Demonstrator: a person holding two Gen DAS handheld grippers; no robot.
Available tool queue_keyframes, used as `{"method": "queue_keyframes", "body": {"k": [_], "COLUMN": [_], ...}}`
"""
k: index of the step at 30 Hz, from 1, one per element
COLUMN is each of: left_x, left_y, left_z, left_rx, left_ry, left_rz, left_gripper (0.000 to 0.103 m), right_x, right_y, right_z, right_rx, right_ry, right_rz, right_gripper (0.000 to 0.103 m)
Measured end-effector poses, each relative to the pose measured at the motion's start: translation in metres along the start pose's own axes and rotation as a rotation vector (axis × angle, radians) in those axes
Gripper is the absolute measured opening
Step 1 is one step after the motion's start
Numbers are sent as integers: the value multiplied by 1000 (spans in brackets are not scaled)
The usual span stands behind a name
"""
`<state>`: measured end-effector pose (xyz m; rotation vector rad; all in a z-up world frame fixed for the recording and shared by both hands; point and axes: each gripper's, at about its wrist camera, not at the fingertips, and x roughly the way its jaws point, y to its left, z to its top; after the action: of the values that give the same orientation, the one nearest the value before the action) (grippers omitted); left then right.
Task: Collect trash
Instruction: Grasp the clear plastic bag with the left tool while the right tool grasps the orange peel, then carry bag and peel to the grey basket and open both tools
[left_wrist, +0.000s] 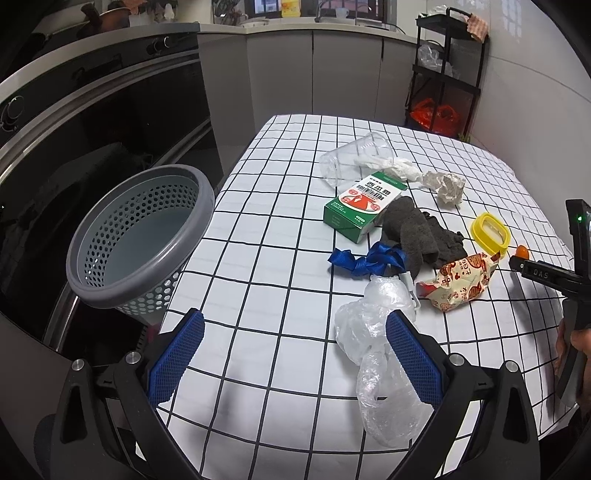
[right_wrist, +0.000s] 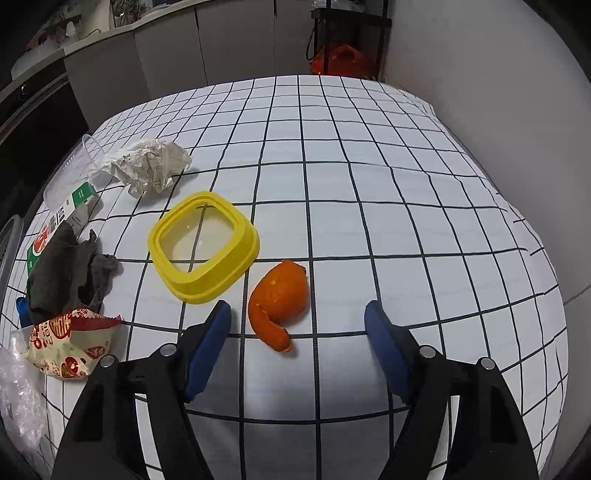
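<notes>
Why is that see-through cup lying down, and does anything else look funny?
The clear plastic cup is tipped on its side with crumpled tissue spilling from its mouth. The green carton also lies flat, and an orange peel sits loose on the checked tablecloth.

left tongs (left_wrist: 293, 354): black frame, blue textured pads, silver screws | right tongs (right_wrist: 297, 345): black frame, blue pads

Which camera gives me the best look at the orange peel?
The right wrist view. The orange peel lies whole and close on the checked cloth, just ahead of the open right gripper, beside the yellow lid. The left wrist view shows only a small orange bit of it, far off behind the other gripper.
</notes>
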<state>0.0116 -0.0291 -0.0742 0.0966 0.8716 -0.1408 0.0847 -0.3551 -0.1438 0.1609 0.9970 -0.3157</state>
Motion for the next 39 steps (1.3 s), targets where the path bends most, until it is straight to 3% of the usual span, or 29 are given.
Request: {"method": "queue_keyframes", "body": {"k": [1, 3, 5, 11, 16, 22, 28, 29, 30, 33, 36, 39], "left_x": [-1, -2, -3, -9, -8, 13, 46, 46, 47, 51, 50, 43], "left_y": [0, 0, -1, -7, -22, -40, -47, -47, -47, -46, -42, -37], "left_z": [0, 0, 0, -2, -8, -10, -17, -17, -18, -18, -20, -20], "left_rx": [-4, -11, -11, 14, 57, 80, 95, 96, 97, 86, 74, 66], "left_ry": [-2, -6, -9, -20, -15, 35, 99, 94, 89, 100, 104, 86], "left_rz": [-7, -16, -21, -36, -62, -72, -28, -27, -26, -47, -62, -57], "left_gripper": [97, 97, 97, 97, 97, 97, 95, 91, 78, 60, 34, 25], "right_x": [-1, -4, -6, -25, -63, -69, -77, -76, -76, -74, -73, -76], "right_y": [1, 7, 11, 10, 10, 14, 17, 20, 21, 27, 32, 35], "right_z": [0, 0, -1, -7, -13, -9, -11, -11, -12, -14, -15, -16], "right_rx": [-5, -22, -31, 39, 71, 65, 59, 55, 51, 34, 22, 13], "right_ry": [-2, -5, -4, -8, -77, -71, -88, -87, -85, -78, -75, -85], "right_rz": [2, 7, 8, 83, 137, 190, 221, 224, 227, 228, 228, 230], "right_gripper": [64, 40, 24, 22, 22, 22, 22, 22, 22, 22, 22, 22]}}
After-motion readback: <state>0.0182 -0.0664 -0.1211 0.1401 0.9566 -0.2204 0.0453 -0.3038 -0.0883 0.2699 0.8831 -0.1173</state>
